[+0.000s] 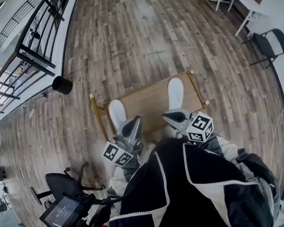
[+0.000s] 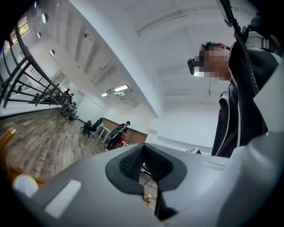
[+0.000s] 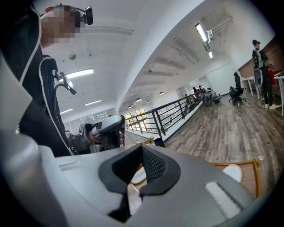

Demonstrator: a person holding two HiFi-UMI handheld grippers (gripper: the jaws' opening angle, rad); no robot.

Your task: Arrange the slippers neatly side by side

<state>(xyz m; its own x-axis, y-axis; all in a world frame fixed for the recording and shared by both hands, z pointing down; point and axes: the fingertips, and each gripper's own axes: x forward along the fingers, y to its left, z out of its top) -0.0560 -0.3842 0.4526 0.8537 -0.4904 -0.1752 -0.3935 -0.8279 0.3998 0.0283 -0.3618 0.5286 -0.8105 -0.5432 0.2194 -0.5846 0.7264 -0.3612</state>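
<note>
Centre frame, one slipper (image 1: 117,112) and the second slipper (image 1: 175,92) lie parallel but well apart on the counter (image 1: 146,103), apparently still unpaired. The left gripper (image 1: 134,122) and right gripper (image 1: 167,116) hover, fingers closed and empty.

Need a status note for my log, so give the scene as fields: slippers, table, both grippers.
left slipper: white, at the table's left end
right slipper: white, at its right end, apart from the other
table: low, wooden, on a plank floor
left gripper: shut, empty
right gripper: shut, empty
side by side: not yet
</note>
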